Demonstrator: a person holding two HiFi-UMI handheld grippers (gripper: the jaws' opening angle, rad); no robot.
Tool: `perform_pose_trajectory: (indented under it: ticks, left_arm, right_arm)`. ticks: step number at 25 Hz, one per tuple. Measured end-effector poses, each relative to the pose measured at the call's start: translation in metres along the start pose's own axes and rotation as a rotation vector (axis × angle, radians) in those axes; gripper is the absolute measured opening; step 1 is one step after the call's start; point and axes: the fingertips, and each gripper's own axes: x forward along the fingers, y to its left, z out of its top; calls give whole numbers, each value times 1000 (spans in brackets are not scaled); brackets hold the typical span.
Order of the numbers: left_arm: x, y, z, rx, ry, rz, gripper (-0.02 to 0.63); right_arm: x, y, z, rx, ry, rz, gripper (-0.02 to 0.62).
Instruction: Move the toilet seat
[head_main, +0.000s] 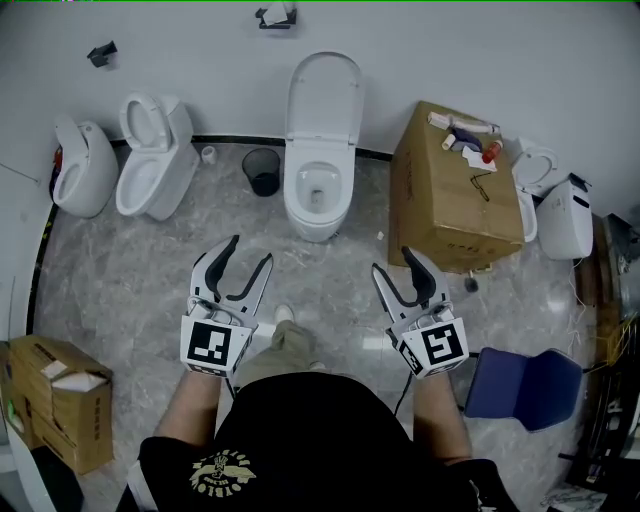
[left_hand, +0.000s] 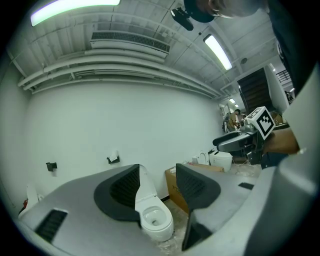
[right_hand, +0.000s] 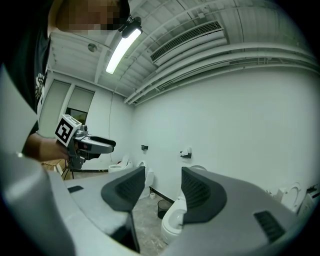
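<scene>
Holding my left gripper (head_main: 250, 250) and right gripper (head_main: 393, 262) with ribbed jaws apart and empty, I face the glossy white toilet (head_main: 318, 200) on marbled floor (head_main: 130, 270). Its oval toilet seat (head_main: 323, 95) stands raised against the wall (head_main: 200, 40).

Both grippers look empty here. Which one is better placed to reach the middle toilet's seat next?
Left, marginally. Both are open, empty and short of the toilet. The left gripper frames it between its jaws in its own view, while the right gripper has one jaw partly covering it.
</scene>
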Motion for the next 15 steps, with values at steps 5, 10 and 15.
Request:
perform_pose_trajectory:
  ticks: [5,10,15]
  left_arm:
    - [21,7,1,3,0,-19,222]
    - [41,15,-1,11,-14,-39,218]
    - [58,26,-3,20,-10,-45,218]
  right_arm:
    - [18,-6,-1,5,14,0,221]
    - [37,-12,-2,-2,28,2,221]
    - [56,-24,-5,12,35,-6,221]
